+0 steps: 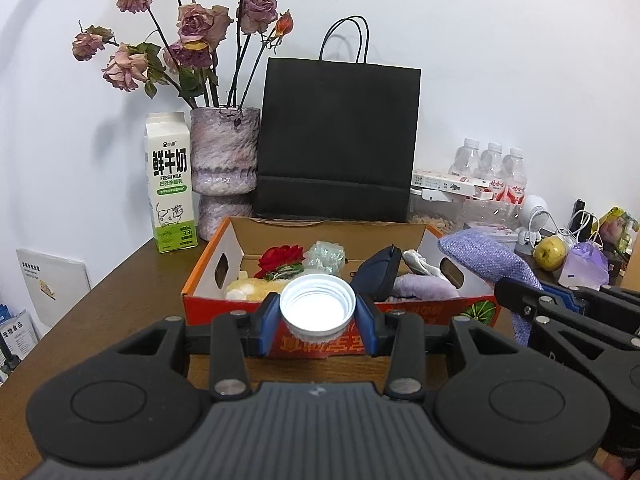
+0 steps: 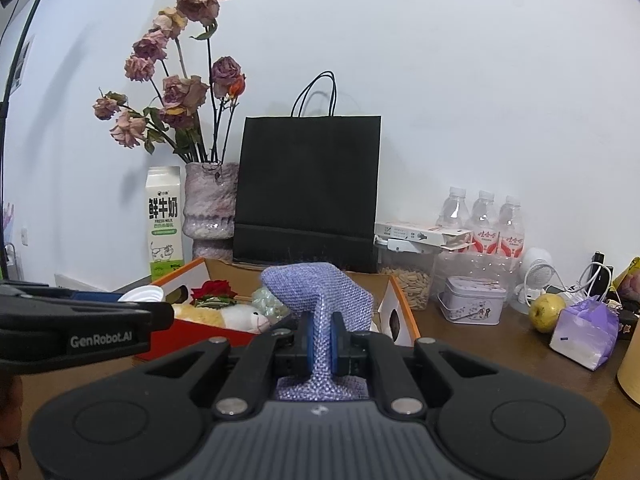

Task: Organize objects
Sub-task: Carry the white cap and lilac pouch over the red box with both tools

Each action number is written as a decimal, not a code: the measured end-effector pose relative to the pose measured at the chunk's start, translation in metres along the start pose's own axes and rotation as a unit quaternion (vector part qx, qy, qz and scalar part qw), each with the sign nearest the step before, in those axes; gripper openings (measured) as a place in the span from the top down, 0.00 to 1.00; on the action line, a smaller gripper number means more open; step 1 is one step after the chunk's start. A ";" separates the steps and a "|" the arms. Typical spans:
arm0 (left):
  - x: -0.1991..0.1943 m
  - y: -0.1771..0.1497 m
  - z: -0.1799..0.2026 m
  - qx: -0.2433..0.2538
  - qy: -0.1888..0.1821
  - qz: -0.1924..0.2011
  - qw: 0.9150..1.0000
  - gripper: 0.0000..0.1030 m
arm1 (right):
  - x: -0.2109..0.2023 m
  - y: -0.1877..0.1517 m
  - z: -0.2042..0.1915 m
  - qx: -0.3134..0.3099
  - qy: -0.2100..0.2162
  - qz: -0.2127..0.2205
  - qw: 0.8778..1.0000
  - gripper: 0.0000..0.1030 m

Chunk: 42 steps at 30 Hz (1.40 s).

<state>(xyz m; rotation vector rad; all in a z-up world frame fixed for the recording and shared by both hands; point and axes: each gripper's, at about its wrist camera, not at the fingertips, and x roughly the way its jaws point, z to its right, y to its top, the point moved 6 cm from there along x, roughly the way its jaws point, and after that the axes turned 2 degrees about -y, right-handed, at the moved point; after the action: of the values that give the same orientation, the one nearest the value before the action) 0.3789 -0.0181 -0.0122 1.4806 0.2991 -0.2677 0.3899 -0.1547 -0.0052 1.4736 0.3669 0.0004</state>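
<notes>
Left wrist view
- Left gripper (image 1: 317, 314): blue pads pressed on both sides of a white cap (image 1: 317, 311), so the jaws are clamped on it.
- Cap look: round, ribbed skirt, threaded inside, shiny white floor.
- Cap heading: hollow side faces the camera and slightly up; no long axis, being round.
- Cap place: in the air just before the near wall of the cardboard box (image 1: 400, 314).
- Room and edges: brown table (image 1: 132, 284) bare to the left of the box; milk carton (image 1: 170, 184), vase (image 1: 224, 168) and black paper bag (image 1: 336, 140) close the far side against the wall.
- Right gripper (image 1: 516, 300): comes in from the right edge, carrying a purple cloth (image 1: 484, 256) above the box's right end.

Right wrist view
- Right gripper (image 2: 321, 344): jaws pinched tight on the purple cloth (image 2: 320, 292).
- Cloth look: lilac woven mesh, bunched narrow between the pads.
- Cloth heading: long axis runs up from the pads, the wide end flopping over above them.
- Cloth place: above the box's (image 2: 404, 312) near right part.
- Room and edges: open table (image 2: 500, 348) right of the box, then a tin (image 2: 472, 300), an apple (image 2: 547, 312) and a purple packet (image 2: 584, 332).
- Left gripper (image 2: 156, 300): enters from the left edge holding the cap (image 2: 142, 294).
</notes>
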 end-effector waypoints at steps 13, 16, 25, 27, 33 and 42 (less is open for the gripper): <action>0.029 0.020 -0.005 -0.007 0.005 0.011 1.000 0.60 | 0.032 0.011 -0.001 0.004 0.003 0.005 1.000 0.93; 0.039 0.026 -0.007 -0.009 0.007 0.012 1.000 0.60 | 0.041 0.014 0.000 0.008 0.004 0.007 1.000 0.93; 0.069 0.041 -0.009 -0.012 0.011 0.015 1.000 0.60 | 0.077 0.021 0.005 0.007 0.002 0.004 1.000 0.93; 0.077 0.044 -0.009 -0.012 0.010 0.015 1.000 0.60 | 0.085 0.022 0.006 0.005 0.001 0.002 1.000 0.93; 0.100 0.051 -0.011 -0.012 0.011 0.013 1.000 0.60 | 0.112 0.025 0.008 0.003 0.001 -0.002 1.000 0.93; 0.130 0.057 -0.015 -0.012 0.017 0.007 1.000 0.60 | 0.148 0.030 0.007 0.000 0.006 -0.011 1.000 0.93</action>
<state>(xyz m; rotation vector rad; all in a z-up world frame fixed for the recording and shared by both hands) 0.5203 0.0017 -0.0066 1.4642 0.3182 -0.2286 0.5376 -0.1250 -0.0118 1.4708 0.3932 -0.0073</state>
